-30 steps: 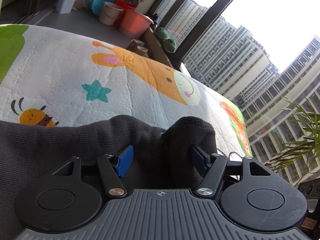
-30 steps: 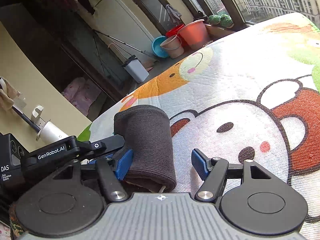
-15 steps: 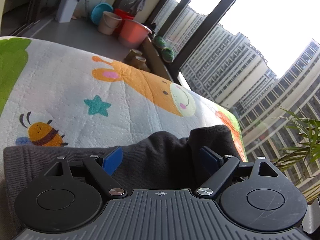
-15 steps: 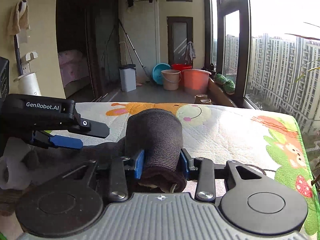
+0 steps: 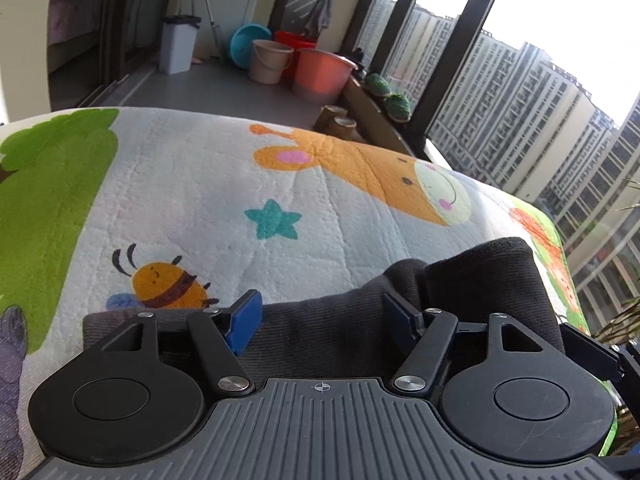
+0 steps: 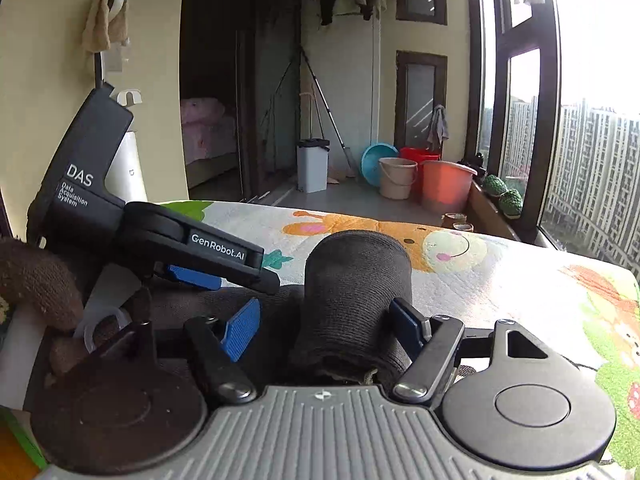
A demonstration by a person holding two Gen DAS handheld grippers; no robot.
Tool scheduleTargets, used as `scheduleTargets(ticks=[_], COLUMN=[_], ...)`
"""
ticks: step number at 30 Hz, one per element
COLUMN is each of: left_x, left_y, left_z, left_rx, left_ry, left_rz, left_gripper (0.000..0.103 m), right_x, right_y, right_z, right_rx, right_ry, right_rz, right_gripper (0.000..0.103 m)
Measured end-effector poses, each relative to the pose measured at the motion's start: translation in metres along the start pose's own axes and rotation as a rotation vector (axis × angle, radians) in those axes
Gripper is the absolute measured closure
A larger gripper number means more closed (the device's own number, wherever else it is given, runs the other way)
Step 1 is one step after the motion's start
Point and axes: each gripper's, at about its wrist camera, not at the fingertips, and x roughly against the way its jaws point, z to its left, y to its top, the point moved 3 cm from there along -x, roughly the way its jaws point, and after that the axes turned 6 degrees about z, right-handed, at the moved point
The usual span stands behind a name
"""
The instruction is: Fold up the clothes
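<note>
A dark knit garment (image 5: 332, 328) lies on the cartoon-print mat (image 5: 240, 184), one part doubled into a raised fold, apparently mid-fold. Left gripper (image 5: 320, 316): jaws wide apart, hovering over flat cloth, holding nothing. Right gripper (image 6: 326, 324): jaws parted, the fold (image 6: 356, 280) standing between them against its right finger.

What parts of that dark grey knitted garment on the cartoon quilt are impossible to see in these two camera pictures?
- Its near part: in both wrist views the camera's own black gripper body covers the dark grey knitted garment at the bottom edge.
- What kind of garment it is: only folds show, no full outline.
- Its left end: in the right wrist view the left gripper hides it.
- The inside of the raised fold beside the right gripper: the outer cloth covers it.
</note>
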Motion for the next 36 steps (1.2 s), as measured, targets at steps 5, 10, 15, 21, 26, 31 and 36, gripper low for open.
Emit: scheduleTargets(ticks=[5, 10, 15, 21, 26, 31, 36], left_x=[0.007, 0.024, 0.025, 0.015, 0.005, 0.013, 0.030], left_y=[0.004, 0.010, 0.007, 0.002, -0.002, 0.000, 0.003], left_z=[0.004, 0.002, -0.011, -0.016, -0.016, -0.005, 0.009], left_rx=[0.019, 0.053, -0.004, -0.045, -0.013, 0.015, 0.047], left_ry=[-0.049, -0.216, -0.232, -0.176, -0.185, -0.173, -0.175], left_rz=[-0.011, -0.016, -0.010, 0.007, 0.024, 0.014, -0.014], left_gripper=[0.025, 0.021, 0.037, 0.045, 0.035, 0.036, 0.029], right_x=[-0.019, -0.017, -0.023, -0.005, -0.019, -0.045, -0.022], right_y=[-0.006, -0.023, -0.030, -0.008, -0.009, -0.028, -0.011], right_z=[-0.026, 0.022, 0.051, 0.009, -0.057, -0.077, -0.023], right_rx=[-0.112, 0.207, 0.385, 0.094, -0.354, -0.607, -0.237], right_ry=[-0.098, -0.125, -0.165, 0.013, 0.093, 0.233, 0.085], right_rz=[0.047, 0.024, 0.025, 0.015, 0.060, 0.110, 0.056], right_gripper=[0.051, 0.055, 0.051, 0.031, 0.030, 0.027, 0.054])
